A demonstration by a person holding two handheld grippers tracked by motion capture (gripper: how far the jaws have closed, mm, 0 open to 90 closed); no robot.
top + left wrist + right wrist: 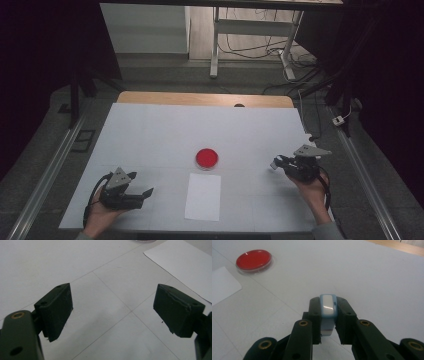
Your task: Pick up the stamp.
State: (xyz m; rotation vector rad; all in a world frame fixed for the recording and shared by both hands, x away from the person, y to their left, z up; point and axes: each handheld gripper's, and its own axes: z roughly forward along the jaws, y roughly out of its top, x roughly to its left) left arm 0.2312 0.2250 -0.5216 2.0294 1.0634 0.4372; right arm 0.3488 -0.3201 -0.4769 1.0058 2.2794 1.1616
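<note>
White desk (pixel 150 135) carries a red dish (pixel 206 158) just beyond a paper sheet (pixel 203 196). Left gripper (pixel 141 194) fingers (pixel 56 310) are spread wide, empty. Right gripper (pixel 278 163) fingers (pixel 315 315) pinch a small blue-white block (pixel 328 312).

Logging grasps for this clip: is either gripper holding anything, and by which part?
The right gripper clamps a small light-blue and white object by its two flat sides. The left gripper is open and holds nothing.
</note>
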